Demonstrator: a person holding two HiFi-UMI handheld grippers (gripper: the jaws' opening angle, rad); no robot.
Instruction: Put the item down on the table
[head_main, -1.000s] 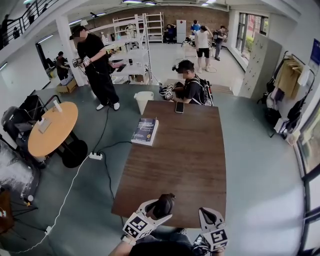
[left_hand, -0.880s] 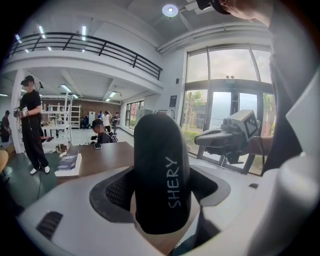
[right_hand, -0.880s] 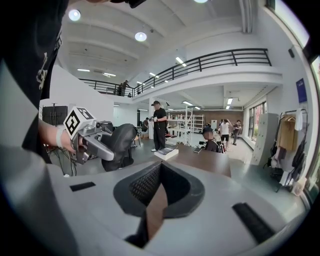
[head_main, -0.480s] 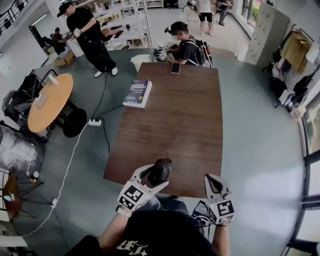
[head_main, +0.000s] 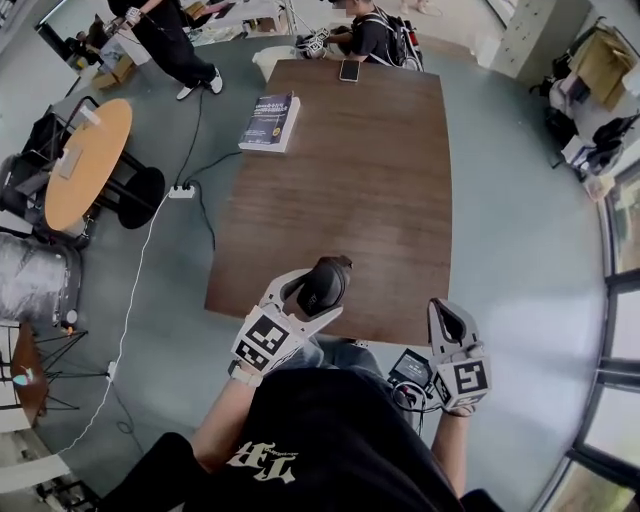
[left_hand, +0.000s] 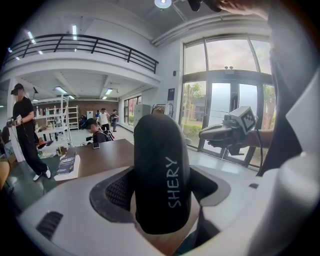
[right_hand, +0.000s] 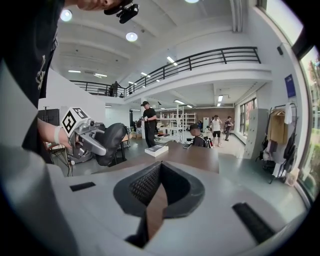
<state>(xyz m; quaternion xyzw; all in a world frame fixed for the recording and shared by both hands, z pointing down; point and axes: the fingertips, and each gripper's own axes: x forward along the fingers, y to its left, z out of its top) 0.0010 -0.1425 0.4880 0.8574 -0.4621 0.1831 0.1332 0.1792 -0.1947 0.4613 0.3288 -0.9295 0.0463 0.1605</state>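
A black oval case (left_hand: 159, 175) printed SHERY stands upright between the jaws of my left gripper (left_hand: 157, 192), which is shut on it. In the head view the black case (head_main: 322, 287) hangs just above the near edge of the brown table (head_main: 340, 180), left of centre, held by the left gripper (head_main: 312, 293). From the right gripper view the case (right_hand: 111, 142) shows at the left. My right gripper (head_main: 446, 322) sits past the table's near right corner; its jaws are shut with nothing between them (right_hand: 152, 200).
A dark blue book (head_main: 270, 120) lies at the table's far left edge and a phone (head_main: 349, 70) at the far end, where a seated person (head_main: 375, 35) is. A round orange table (head_main: 85, 160) and a power strip (head_main: 182, 191) with cables are on the floor at left.
The head camera has tilted further down, so the table sits higher in view. The left gripper with the case has come forward over the table's near edge. The right gripper stays shut.
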